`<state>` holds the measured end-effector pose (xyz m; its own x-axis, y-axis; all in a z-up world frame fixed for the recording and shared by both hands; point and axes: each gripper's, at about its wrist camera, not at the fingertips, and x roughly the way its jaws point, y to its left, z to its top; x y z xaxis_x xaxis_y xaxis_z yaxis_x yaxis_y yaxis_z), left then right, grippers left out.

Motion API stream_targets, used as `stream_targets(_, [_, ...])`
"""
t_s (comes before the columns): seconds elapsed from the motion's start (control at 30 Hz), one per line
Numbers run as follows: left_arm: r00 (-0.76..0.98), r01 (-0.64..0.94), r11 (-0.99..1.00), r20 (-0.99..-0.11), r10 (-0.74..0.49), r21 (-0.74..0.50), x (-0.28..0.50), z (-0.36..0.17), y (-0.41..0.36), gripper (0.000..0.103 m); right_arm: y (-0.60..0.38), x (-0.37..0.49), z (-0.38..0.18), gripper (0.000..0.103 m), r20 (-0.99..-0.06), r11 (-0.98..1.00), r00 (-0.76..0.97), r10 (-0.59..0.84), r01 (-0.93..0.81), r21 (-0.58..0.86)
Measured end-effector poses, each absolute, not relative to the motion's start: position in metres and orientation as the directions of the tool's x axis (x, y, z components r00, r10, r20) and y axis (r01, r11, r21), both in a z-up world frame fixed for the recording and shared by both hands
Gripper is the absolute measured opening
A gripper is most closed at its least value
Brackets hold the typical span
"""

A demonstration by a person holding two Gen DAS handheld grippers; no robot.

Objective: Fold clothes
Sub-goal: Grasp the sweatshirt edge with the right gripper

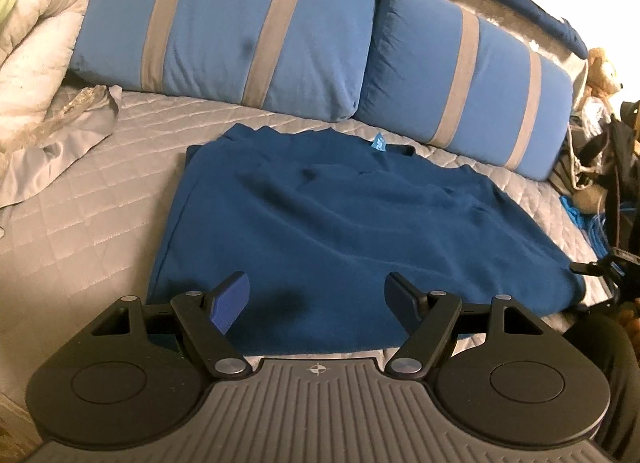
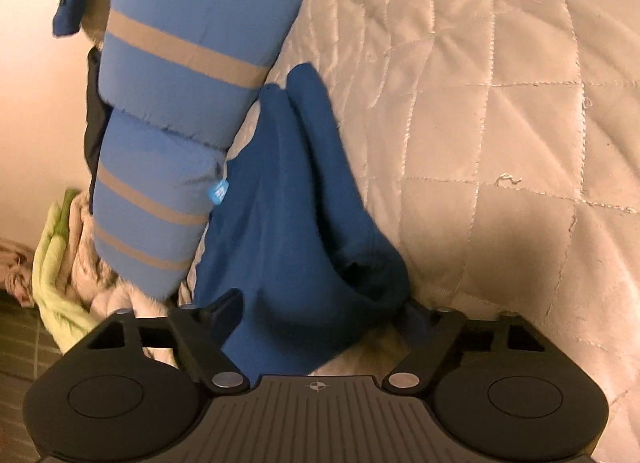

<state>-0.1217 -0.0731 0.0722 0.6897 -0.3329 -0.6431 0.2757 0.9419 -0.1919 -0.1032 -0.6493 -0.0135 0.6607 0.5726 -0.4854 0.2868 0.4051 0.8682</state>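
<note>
While the blue garment (image 1: 320, 223) is lying spread on the bed (image 1: 80, 223) below the pillows (image 1: 240, 31), the left tool (image 1: 318, 303) is hovering wide and empty over its near hem, and the right tool (image 2: 320, 315) is straddling a bunched fold, apparently readying a grip; whether it is gripping, I cannot tell.

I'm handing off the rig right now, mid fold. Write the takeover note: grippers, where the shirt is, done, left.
Left gripper: open, empty, hovering over the near hem of the blue shirt.
Right gripper: jaws around a bunched fold of the shirt at its side; a firm grip cannot be confirmed.
Shirt lies on the grey quilt, below the striped pillows.
Done: shirt laid out, partly flat.
Left: fold sides in, then fold in half.
</note>
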Motion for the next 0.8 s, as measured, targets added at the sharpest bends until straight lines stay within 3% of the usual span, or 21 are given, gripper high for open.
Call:
stream_targets(0.07, [0.688, 0.275, 0.943, -0.647, -0.329, -0.188, -0.121, 0.072, -0.074, 0.074, -0.650, -0.102, -0.017, 0.061, -0.486, 0.395, 0.668, 0.564, 0.299, 0.869])
stream_targets(0.13, [0.689, 0.271, 0.943, -0.645, -0.330, -0.194, -0.121, 0.072, -0.073, 0.074, -0.651, -0.100, -0.021, 0.035, -0.479, 0.374, 0.668, 0.569, 0.308, 0.875])
stream_targets(0.2, [0.691, 0.268, 0.943, -0.643, -0.330, -0.196, -0.122, 0.072, -0.073, 0.074, -0.651, -0.096, -0.019, 0.019, -0.470, 0.370, 0.672, 0.573, 0.300, 0.879])
stream_targets(0.57, [0.695, 0.273, 0.941, -0.636, -0.335, -0.197, -0.124, 0.074, -0.072, 0.074, -0.606, -0.067, 0.092, 0.015, -0.488, 0.671, 0.693, 0.530, 0.009, 0.741])
stream_targets(0.8, [0.688, 0.263, 0.937, -0.636, -0.349, -0.229, -0.126, 0.076, -0.065, 0.074, -0.584, -0.059, 0.112, 0.015, -0.520, 0.743, 0.678, 0.520, -0.058, 0.667])
